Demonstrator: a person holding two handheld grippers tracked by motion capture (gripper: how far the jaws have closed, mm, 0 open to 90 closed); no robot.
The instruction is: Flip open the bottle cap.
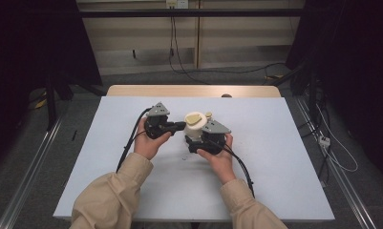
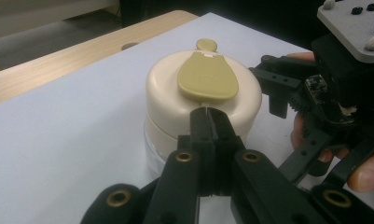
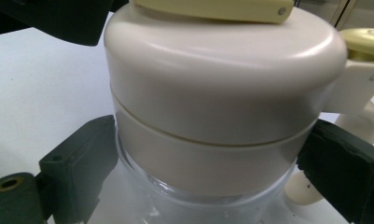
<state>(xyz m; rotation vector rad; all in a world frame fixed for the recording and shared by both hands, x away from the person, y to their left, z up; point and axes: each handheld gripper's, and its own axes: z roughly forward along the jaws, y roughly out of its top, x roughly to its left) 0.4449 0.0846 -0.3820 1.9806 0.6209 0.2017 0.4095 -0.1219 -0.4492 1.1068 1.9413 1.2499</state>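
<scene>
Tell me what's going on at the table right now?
A person at a white table is working on a clear container with a cream lid. The right gripper clamps the container from both sides just under the lid. The left gripper, jaws shut with nothing between them, has its tips at the near edge of the olive flap on top of the lid. The flap lies flat, so the lid looks closed.

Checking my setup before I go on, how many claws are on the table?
2. The left claw, shut, points at the cream lid; the right claw grips the jar under that lid.
</scene>
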